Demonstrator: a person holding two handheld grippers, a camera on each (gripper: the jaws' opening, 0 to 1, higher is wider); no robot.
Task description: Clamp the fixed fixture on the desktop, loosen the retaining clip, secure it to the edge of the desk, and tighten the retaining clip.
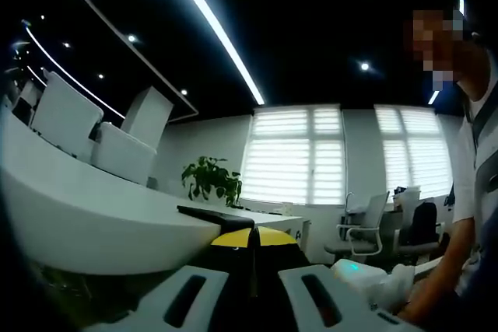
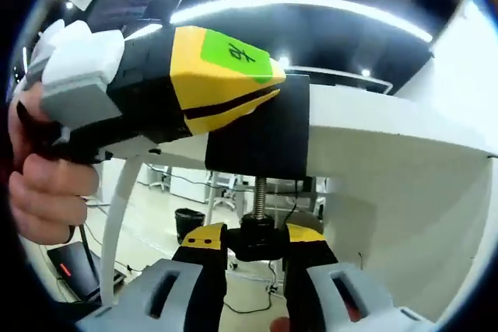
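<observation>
In the right gripper view the black fixture (image 2: 261, 141) sits at frame centre on the edge of the white desk (image 2: 389, 145), its threaded screw running straight down to a black knob (image 2: 257, 235). The right gripper (image 2: 257, 258) has its yellow-tipped jaws clamped on that knob. The left gripper (image 2: 222, 75) enters from the upper left, held by a hand (image 2: 47, 184), pressing the fixture's top; whether it is closed I cannot tell. Its green sticker carries a mark I cannot read. The left gripper view looks along the desk (image 1: 85, 223) toward a plant (image 1: 210, 180) and blinds
</observation>
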